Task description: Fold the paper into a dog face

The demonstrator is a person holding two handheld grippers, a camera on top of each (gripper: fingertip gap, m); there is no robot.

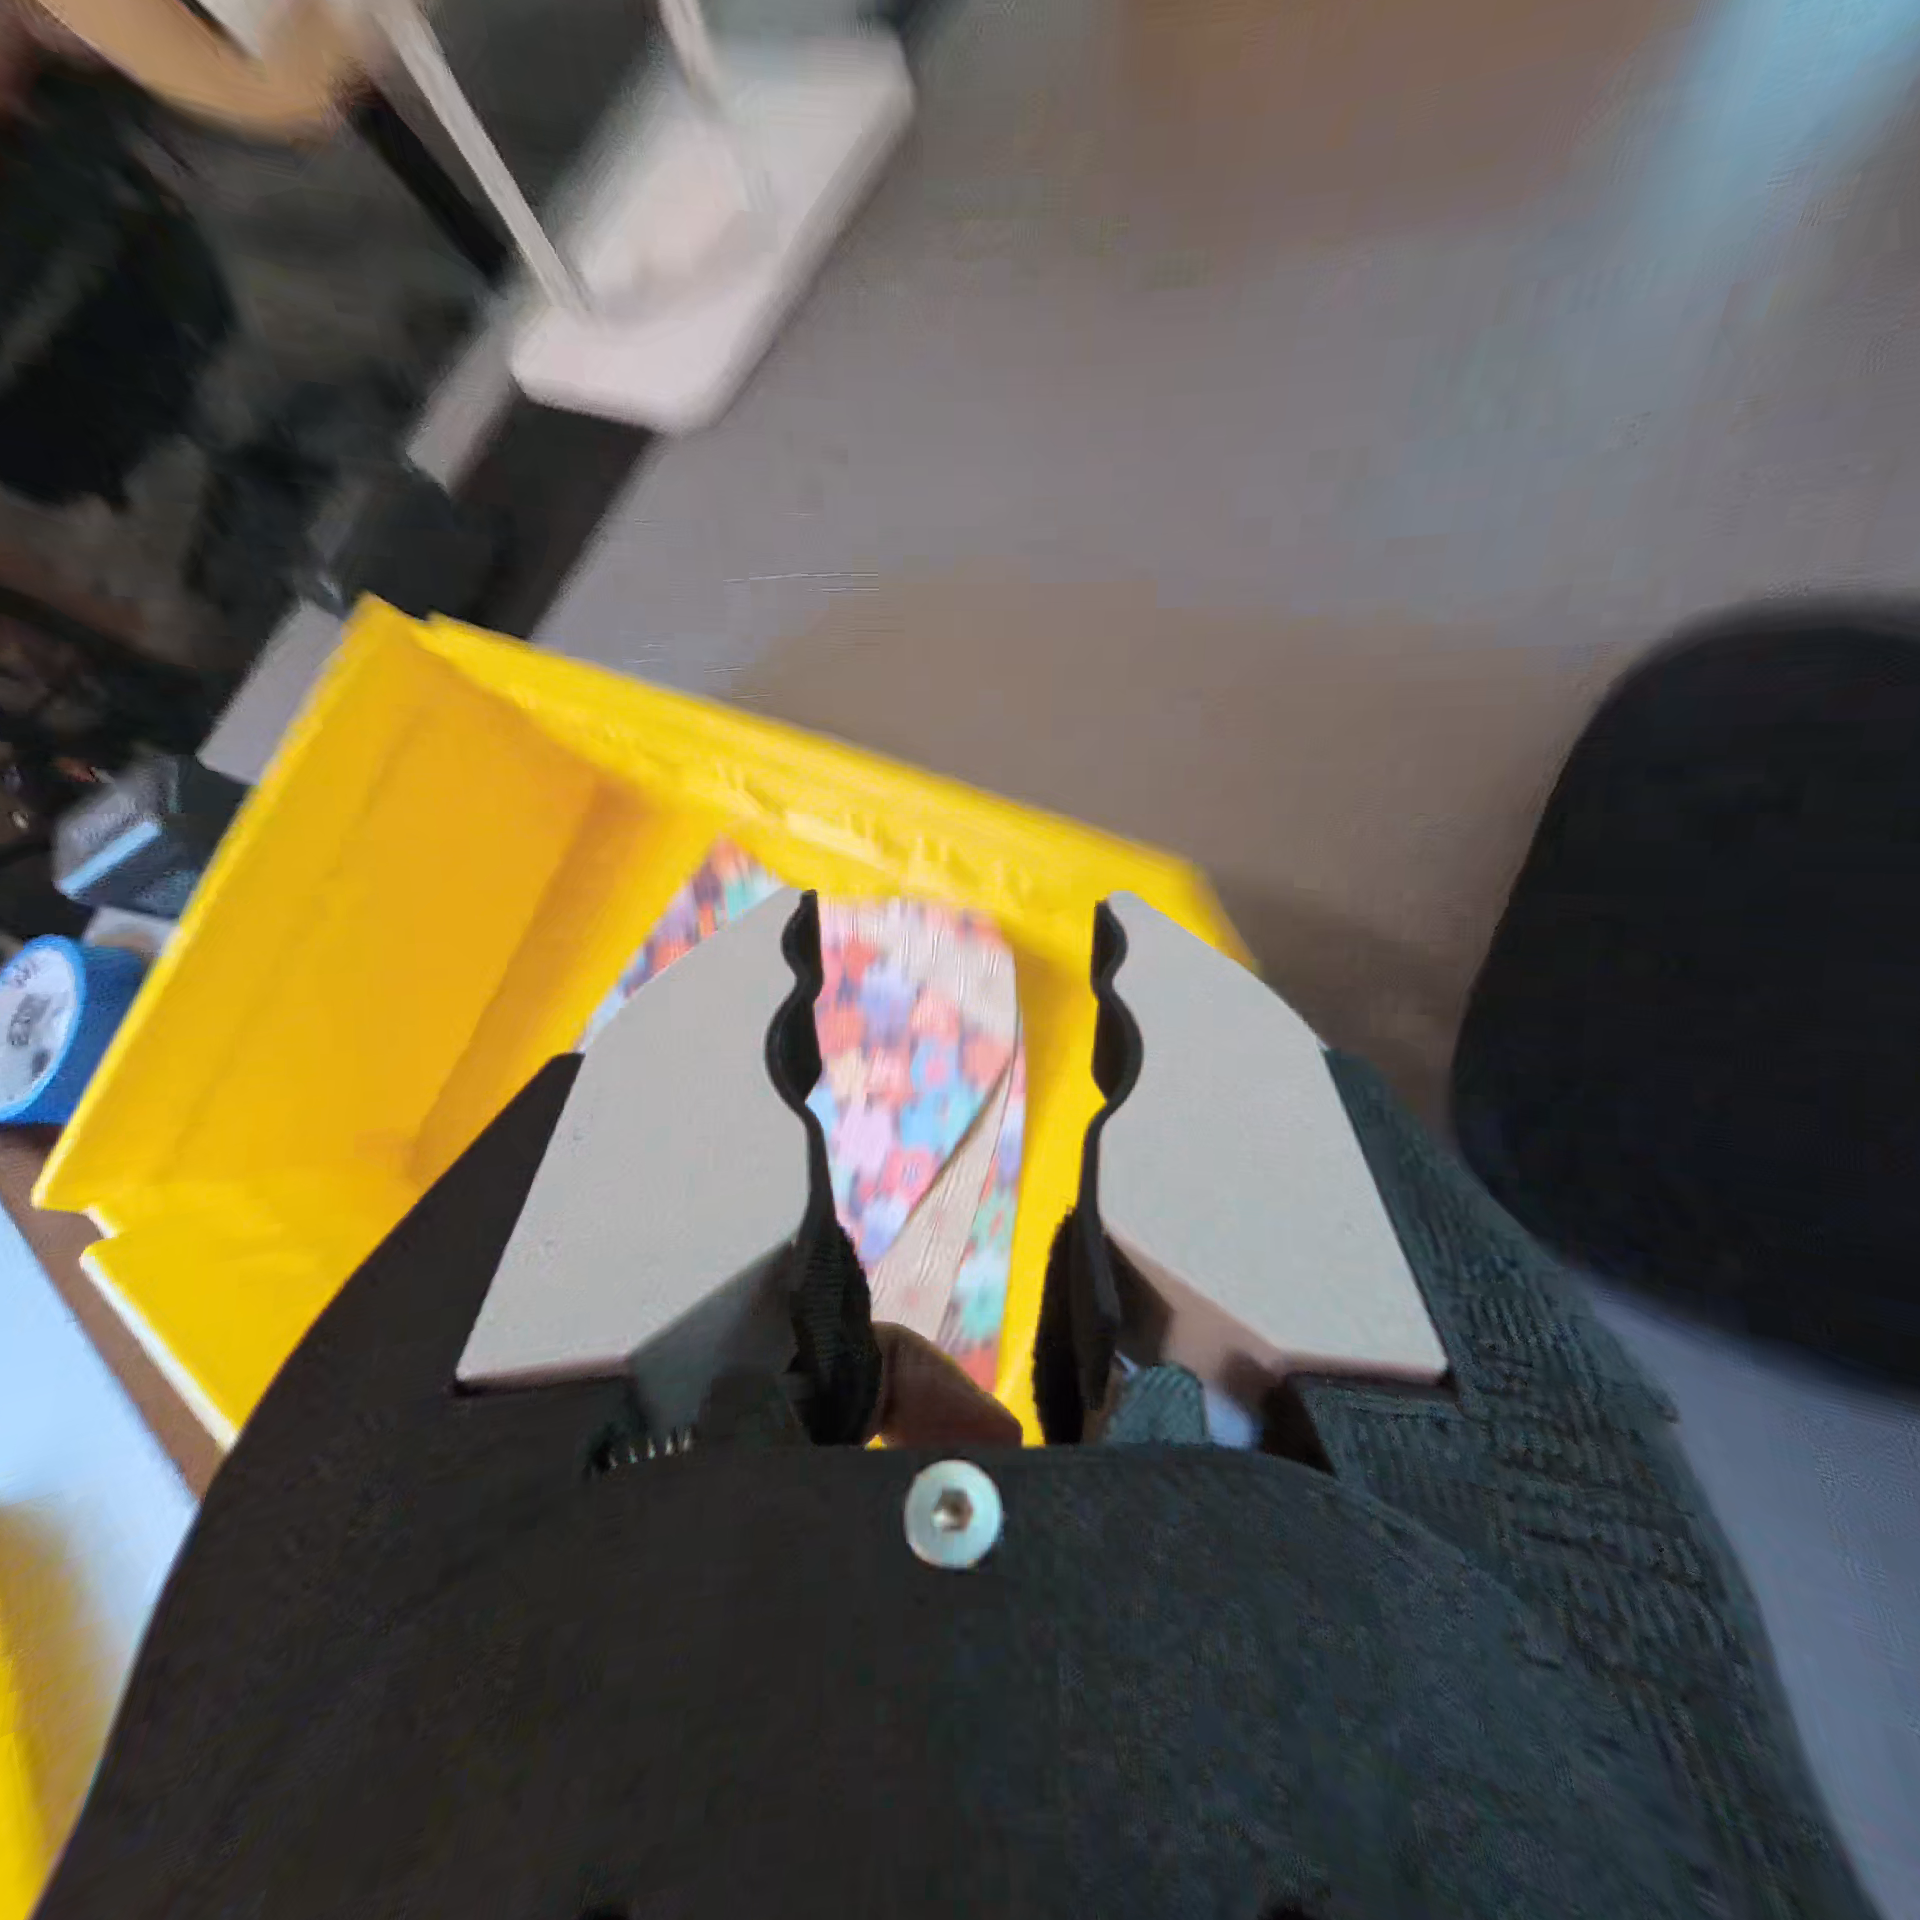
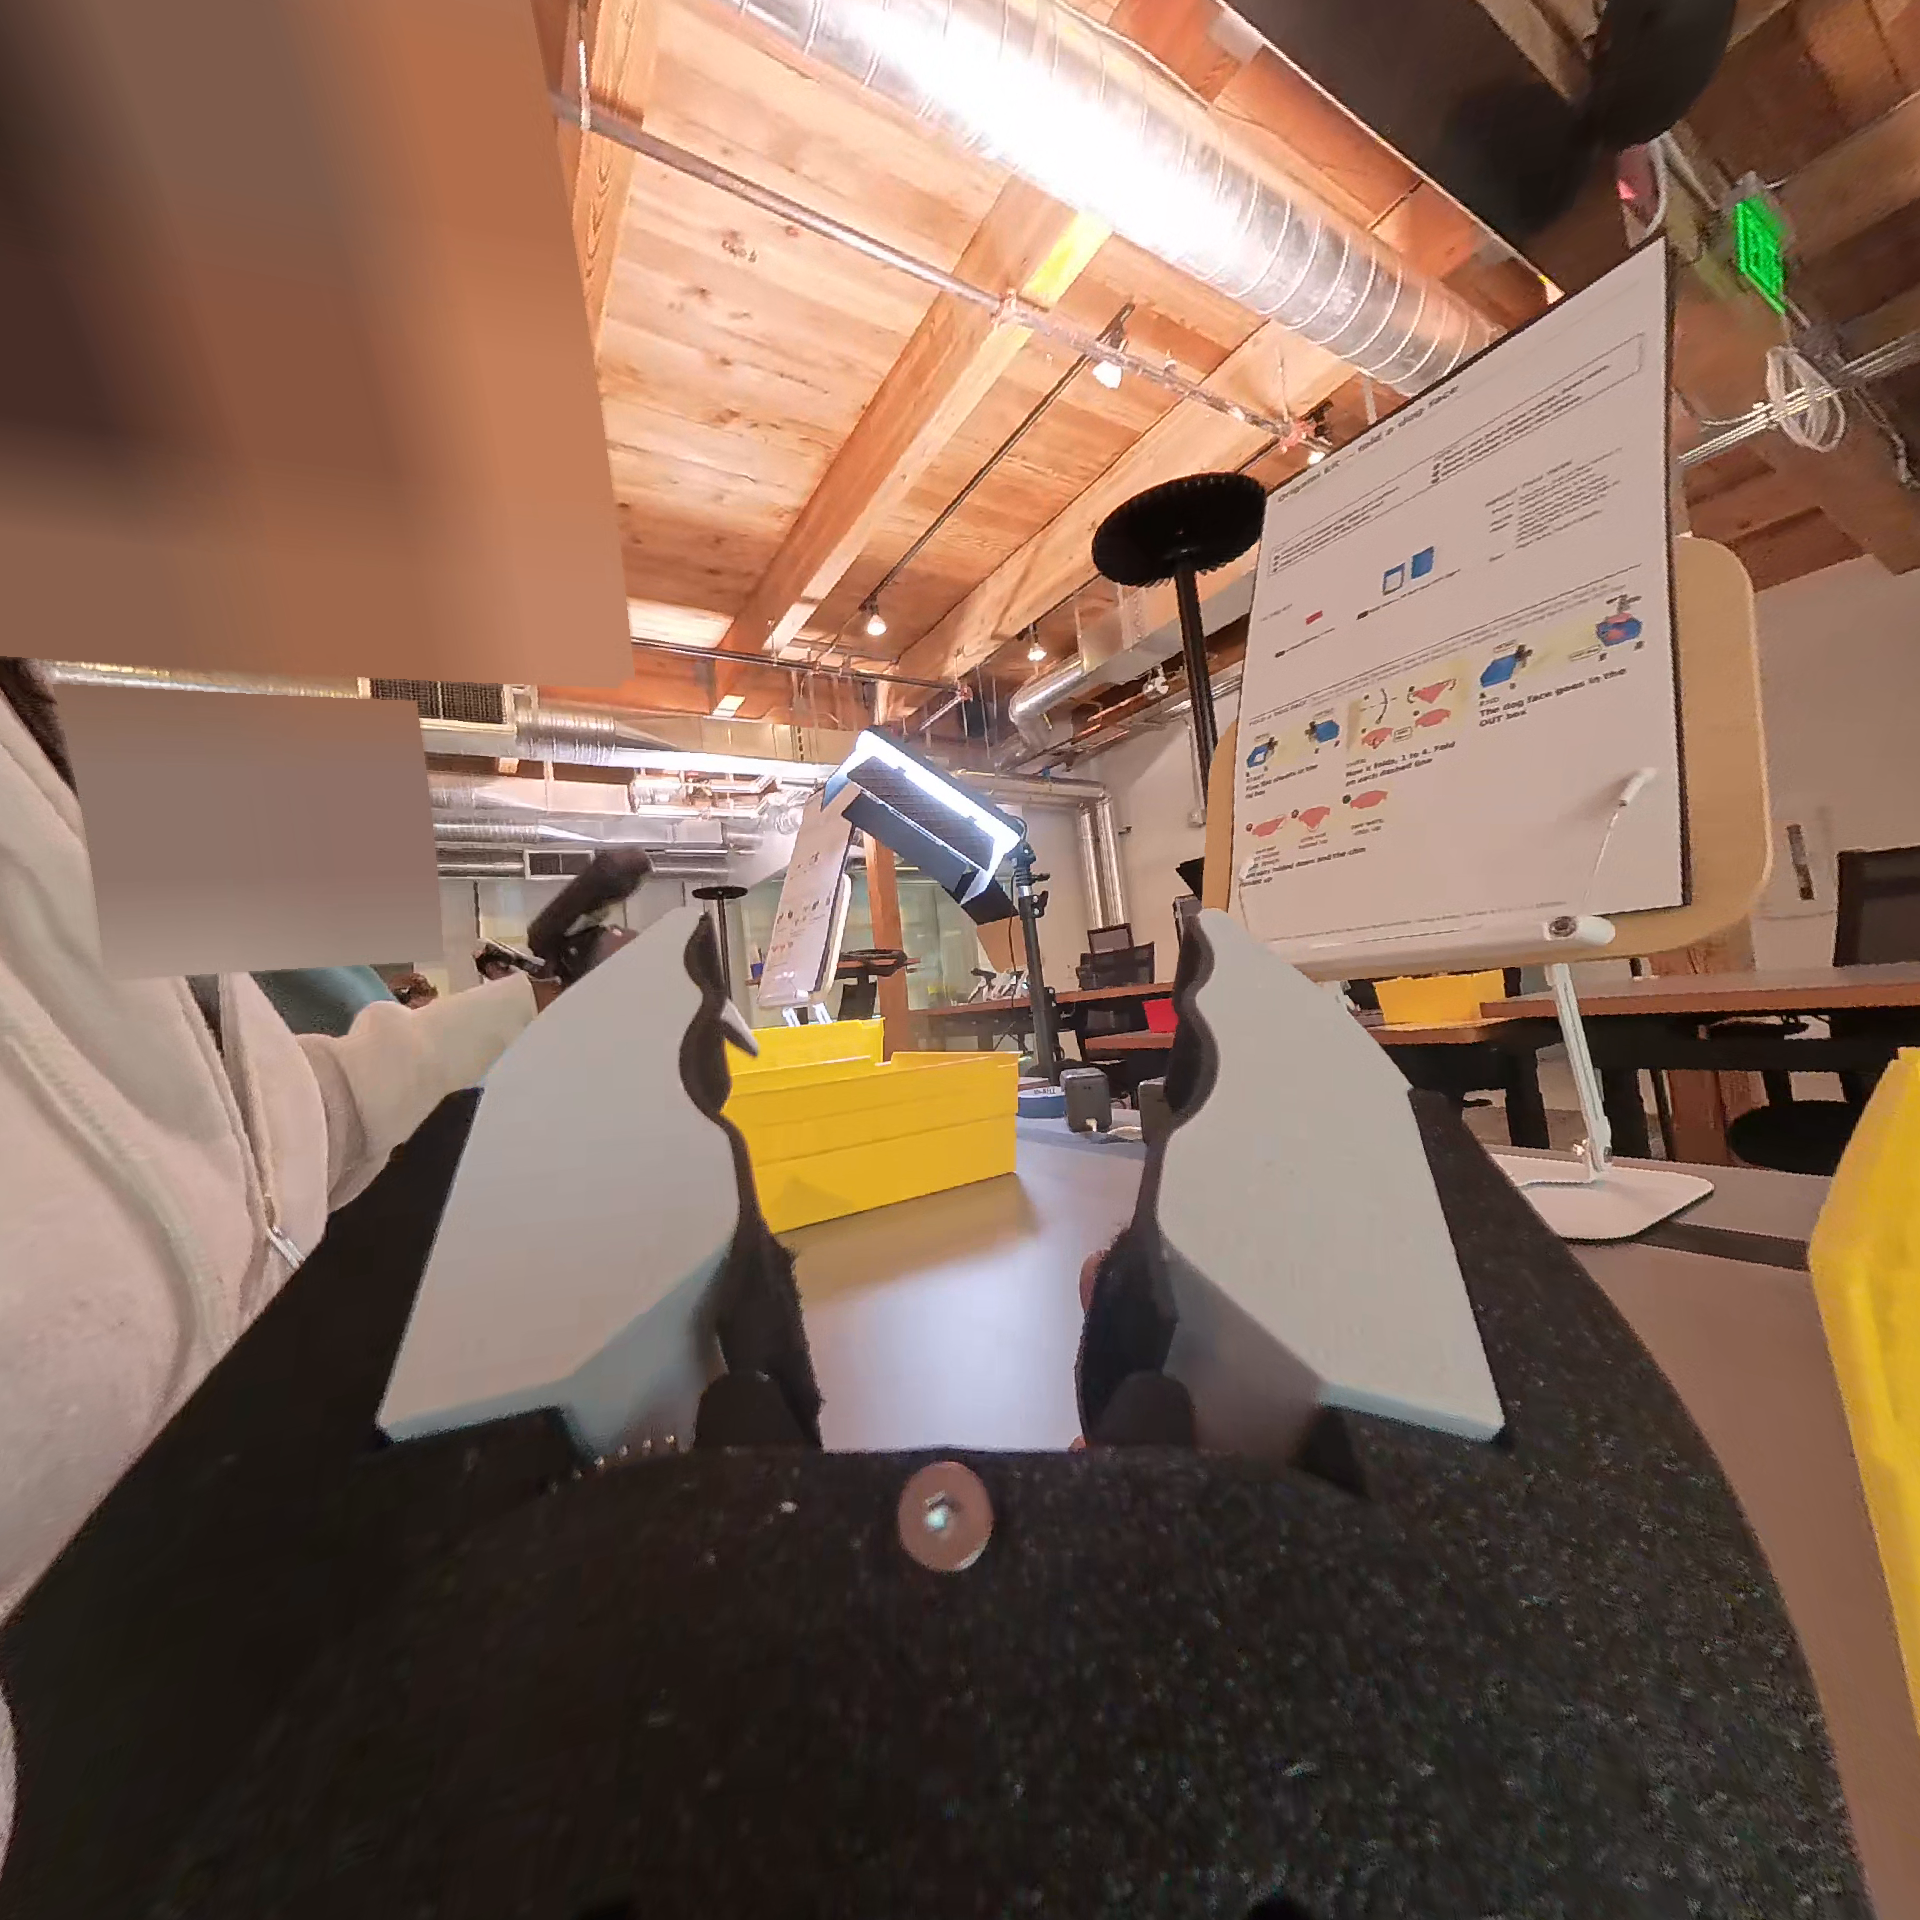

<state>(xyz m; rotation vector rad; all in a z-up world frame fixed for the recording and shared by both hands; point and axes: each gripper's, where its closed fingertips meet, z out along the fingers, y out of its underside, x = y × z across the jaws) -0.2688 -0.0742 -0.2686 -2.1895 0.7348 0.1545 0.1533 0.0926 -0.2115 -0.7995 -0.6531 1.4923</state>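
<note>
Both grippers are seen with jaws spread wide and nothing held between them. Under the left gripper (image 1: 951, 935), the patterned paper (image 1: 914, 1049) is seen lying inside a yellow bin (image 1: 343, 966), its motion-blurred sheets showing through the gap between the fingers. The right gripper (image 2: 940, 971) is held low over the grey table (image 2: 935, 1299), with stacked yellow trays (image 2: 883, 1122) at the far side and an instruction board (image 2: 1455, 644) propped at the right.

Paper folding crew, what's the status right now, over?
Left gripper open, poised over patterned paper in the yellow bin. Right gripper open, empty, above the table. Paper not yet gripped. Nothing in the way.
</note>
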